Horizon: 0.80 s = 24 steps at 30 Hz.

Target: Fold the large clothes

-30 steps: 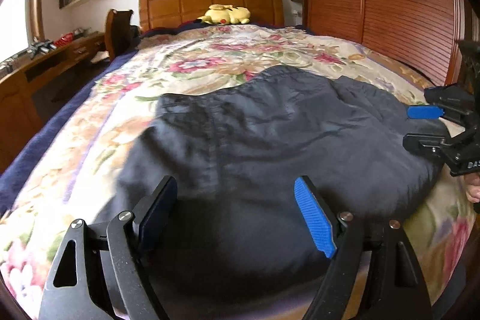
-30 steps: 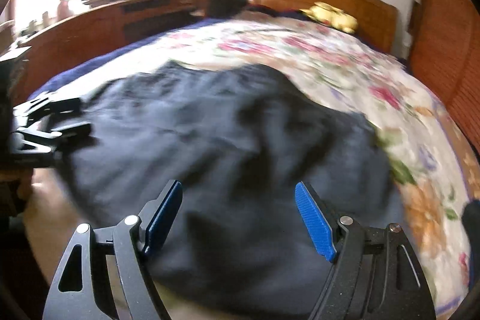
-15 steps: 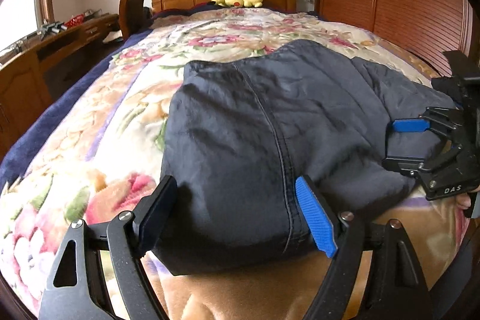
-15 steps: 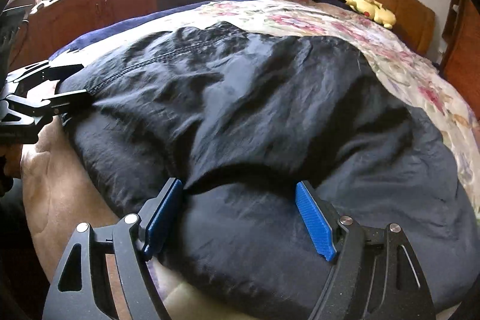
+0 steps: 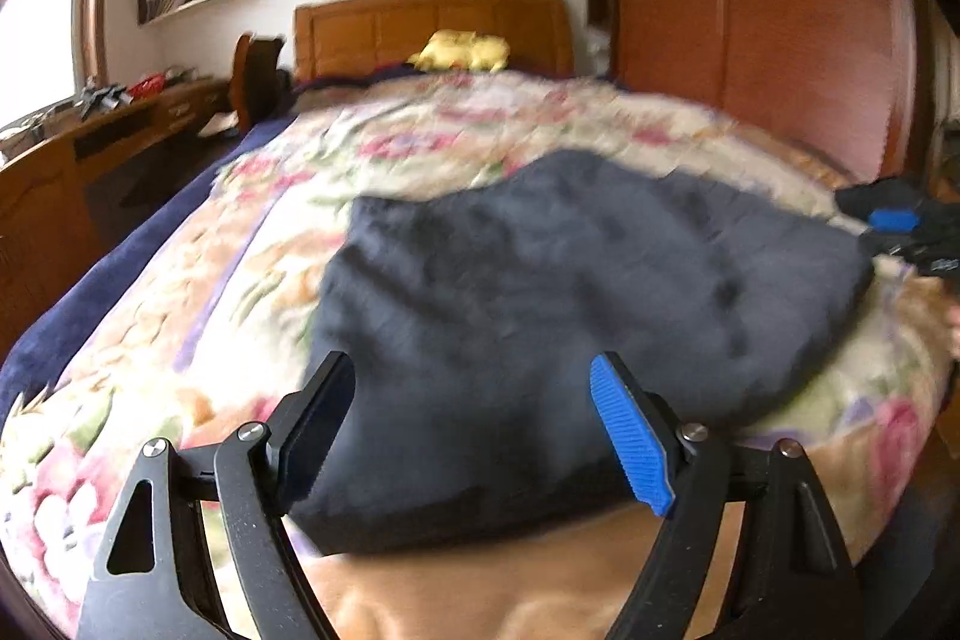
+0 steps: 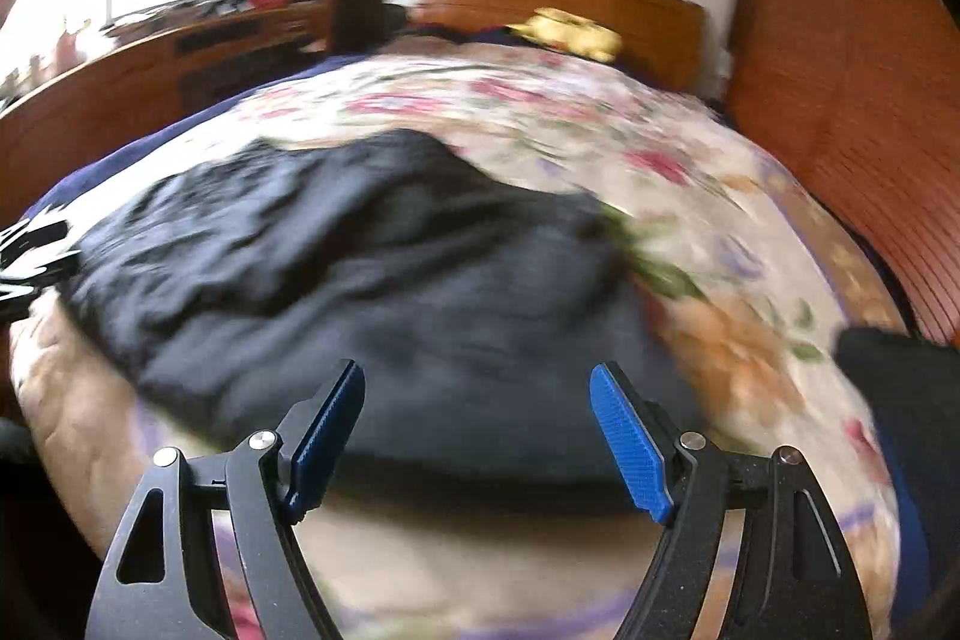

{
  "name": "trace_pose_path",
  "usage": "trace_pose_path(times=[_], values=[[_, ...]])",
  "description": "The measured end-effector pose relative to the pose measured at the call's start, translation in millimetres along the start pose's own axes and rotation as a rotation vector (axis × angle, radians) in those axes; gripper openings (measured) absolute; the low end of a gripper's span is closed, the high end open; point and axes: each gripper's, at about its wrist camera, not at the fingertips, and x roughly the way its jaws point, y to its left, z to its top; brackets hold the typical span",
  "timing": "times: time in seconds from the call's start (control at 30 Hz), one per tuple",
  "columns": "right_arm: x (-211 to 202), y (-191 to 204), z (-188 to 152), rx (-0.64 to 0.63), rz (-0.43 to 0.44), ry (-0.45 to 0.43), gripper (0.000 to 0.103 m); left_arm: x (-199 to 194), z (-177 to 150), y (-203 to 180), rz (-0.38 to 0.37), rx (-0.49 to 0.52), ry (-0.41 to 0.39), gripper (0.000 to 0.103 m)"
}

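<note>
A large dark navy garment (image 5: 540, 292) lies folded in a rough slab on the floral bedspread (image 5: 288, 220); it also shows in the right wrist view (image 6: 360, 280). My left gripper (image 5: 474, 430) is open and empty, above the garment's near edge. My right gripper (image 6: 477, 436) is open and empty, above the garment's near right part. The right gripper also shows at the right edge of the left wrist view (image 5: 900, 226); the left gripper shows at the left edge of the right wrist view (image 6: 30, 250). Both views are motion-blurred.
A wooden headboard (image 5: 432, 28) with a yellow plush toy (image 5: 462, 49) stands at the far end. A wooden desk (image 5: 90, 142) runs along the left, a wooden wardrobe (image 5: 750, 10) along the right. A dark item (image 6: 900, 400) lies at the bed's right edge.
Both grippers have lifted and pulled back from the garment, so it looks smaller and farther off. Both stay open. The views have turned blurry with motion.
</note>
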Motion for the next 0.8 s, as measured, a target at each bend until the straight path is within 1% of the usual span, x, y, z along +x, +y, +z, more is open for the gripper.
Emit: trace_pose_path(times=[0.07, 0.13, 0.23, 0.33, 0.43, 0.53, 0.67, 0.7, 0.8], values=[[-1.3, -15.9, -5.6, 0.053, -0.026, 0.014, 0.079, -3.2, 6.2, -16.1, -0.032, 0.002, -0.032, 0.082], [2.8, -25.6, -11.3, 0.095, -0.046, 0.035, 0.081, -0.3, 9.8, -30.1, -0.066, -0.002, -0.039, 0.082], [9.8, -29.2, -9.4, 0.139, -0.053, 0.064, 0.082, 12.5, 12.6, -48.8, -0.113, -0.011, -0.017, 0.082], [16.0, -30.5, -8.3, 0.192, -0.027, 0.075, 0.082, 27.2, 14.7, -64.2, -0.144, -0.01, 0.006, 0.082], [10.7, -38.9, -2.3, 0.211, -0.054, 0.065, 0.082, 37.1, 13.6, -80.3, -0.174, -0.003, 0.034, 0.082], [16.2, -40.8, -0.8, 0.23, -0.088, 0.07, 0.084, 48.2, 12.3, -96.4, -0.183, 0.021, 0.067, 0.082], [33.9, -45.5, -3.2, 0.256, -0.101, 0.097, 0.086, 62.1, 3.3, -112.3, -0.175, 0.09, 0.133, 0.082], [37.0, -44.4, -4.4, 0.257, -0.101, 0.102, 0.087, 64.4, 1.2, -114.1, -0.169, 0.101, 0.138, 0.082], [46.4, -47.9, -5.5, 0.263, -0.112, 0.114, 0.093, 64.3, -0.9, -112.4, -0.173, 0.099, 0.146, 0.082]])
